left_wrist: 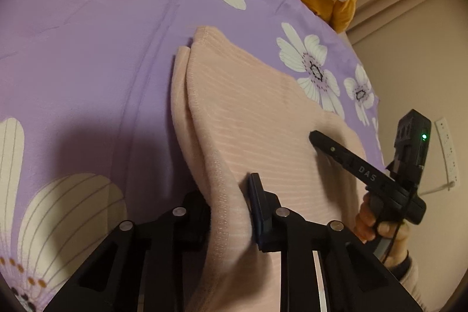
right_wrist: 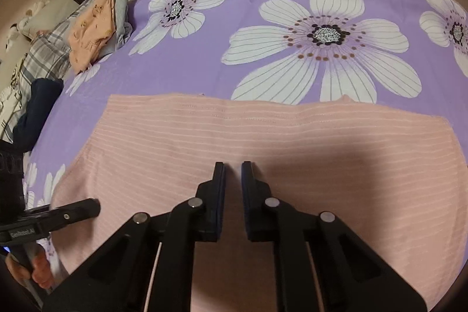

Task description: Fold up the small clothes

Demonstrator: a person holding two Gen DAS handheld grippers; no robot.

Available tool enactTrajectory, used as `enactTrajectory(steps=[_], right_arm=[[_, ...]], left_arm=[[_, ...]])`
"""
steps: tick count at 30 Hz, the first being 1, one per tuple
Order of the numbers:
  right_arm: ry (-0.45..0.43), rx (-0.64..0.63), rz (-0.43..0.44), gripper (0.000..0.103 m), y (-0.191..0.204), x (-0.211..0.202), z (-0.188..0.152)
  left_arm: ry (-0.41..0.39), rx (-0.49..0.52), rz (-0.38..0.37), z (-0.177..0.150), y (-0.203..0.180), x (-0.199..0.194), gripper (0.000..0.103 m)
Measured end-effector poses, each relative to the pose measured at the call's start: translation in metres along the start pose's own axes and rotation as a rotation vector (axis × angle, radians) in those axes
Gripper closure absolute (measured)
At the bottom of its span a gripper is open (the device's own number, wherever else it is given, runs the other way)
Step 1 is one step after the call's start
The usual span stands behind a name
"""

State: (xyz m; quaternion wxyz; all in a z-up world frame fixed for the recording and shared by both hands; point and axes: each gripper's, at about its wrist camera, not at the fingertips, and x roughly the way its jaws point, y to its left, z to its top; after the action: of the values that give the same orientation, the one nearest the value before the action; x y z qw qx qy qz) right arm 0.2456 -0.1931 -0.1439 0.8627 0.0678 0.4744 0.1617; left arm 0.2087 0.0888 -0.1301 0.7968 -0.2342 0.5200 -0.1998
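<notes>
Pinching is seen at the left claw [left_wrist: 231, 209]: a raised hem of the pink garment [left_wrist: 257, 119] is clamped between its pads, cloth bunched up from the sheet [left_wrist: 87, 48]. The right claw [right_wrist: 233, 174] is nearly pressed together with a narrow slit left; cloth shows through the gap, but a grip cannot be told. The garment is spread directly under and ahead of both claws on the purple flowered sheet, its long axis run crosswise to the right claw, far edge straight ahead of it. Judged: the next fold would be carried away from the claws toward that far edge, left claw nearer its held hem. Fabric is ribbed, pale-striped, soft, already doubled at the left edge, stitched hem visible.
</notes>
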Motion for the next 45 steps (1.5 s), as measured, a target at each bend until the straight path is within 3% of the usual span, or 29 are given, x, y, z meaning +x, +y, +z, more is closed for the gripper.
enactTrajectory(steps=[4, 9, 15, 19, 26, 32, 37, 41, 42, 45], right_arm=[[-0.002, 0.002, 0.037, 0.091, 0.005, -0.025, -0.009], [0.008, -0.071, 0.125, 0.091, 0.026, -0.063, -0.056], [0.102, -0.123, 0.121, 0.091, 0.039, -0.06, -0.116], [0.093, -0.12, 0.141, 0.09, 0.038, -0.07, -0.127], [-0.028, -0.008, 0.177, 0.089, 0.003, -0.111, -0.123], [-0.096, 0.146, 0.209, 0.089, -0.047, -0.128, -0.123], [-0.145, 0.265, 0.227, 0.089, -0.081, -0.138, -0.131], [-0.163, 0.362, 0.253, 0.087, -0.11, -0.141, -0.136], [-0.164, 0.386, 0.266, 0.086, -0.116, -0.142, -0.138], [-0.167, 0.487, 0.331, 0.064, -0.137, -0.14, -0.141]], left_arm=[[-0.004, 0.022, 0.029, -0.001, -0.007, -0.002, 0.083], [-0.014, 0.035, 0.04, 0.001, -0.015, -0.008, 0.084], [-0.021, 0.061, 0.074, 0.002, -0.031, -0.015, 0.087], [-0.037, 0.089, 0.098, 0.002, -0.051, -0.022, 0.089], [-0.051, 0.203, 0.153, 0.002, -0.111, -0.028, 0.089], [-0.03, 0.295, 0.18, -0.003, -0.166, -0.01, 0.089], [0.014, 0.37, 0.217, -0.016, -0.207, 0.024, 0.089], [0.102, 0.386, 0.243, -0.036, -0.228, 0.066, 0.089], [0.122, 0.387, 0.251, -0.041, -0.23, 0.075, 0.089], [0.159, 0.406, 0.289, -0.056, -0.238, 0.096, 0.087]])
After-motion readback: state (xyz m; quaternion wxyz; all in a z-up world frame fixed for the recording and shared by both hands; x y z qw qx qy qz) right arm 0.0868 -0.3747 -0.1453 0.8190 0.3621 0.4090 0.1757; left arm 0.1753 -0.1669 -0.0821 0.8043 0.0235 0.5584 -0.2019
